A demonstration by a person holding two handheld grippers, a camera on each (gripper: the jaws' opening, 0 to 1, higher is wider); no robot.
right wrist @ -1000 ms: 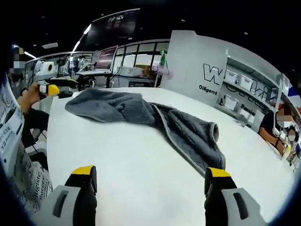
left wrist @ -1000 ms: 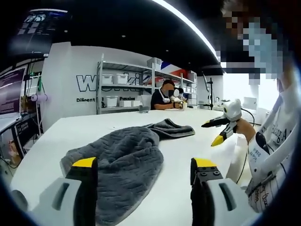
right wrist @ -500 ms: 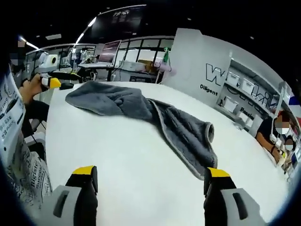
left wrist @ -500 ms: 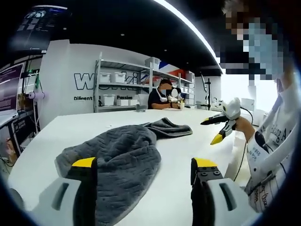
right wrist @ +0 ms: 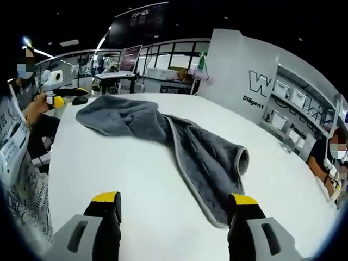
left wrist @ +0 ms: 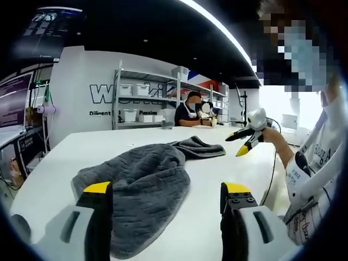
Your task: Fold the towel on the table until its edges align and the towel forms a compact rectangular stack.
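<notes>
Right gripper point(right wrist: 174, 204) moved nearer towel point(right wrist: 179, 144); both grippers' jaws wide apart, empty.

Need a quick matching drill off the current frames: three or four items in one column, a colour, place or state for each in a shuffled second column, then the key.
Column 1
1. towel
2. table
3. left gripper
4. shelving

Column 2
A. white, bare surface under the towel
B. jaws open, holding nothing
C. grey, crumpled and unfolded
D. against the back wall, holding white bins

Pairs: 1-C, 2-A, 3-B, 4-D
</notes>
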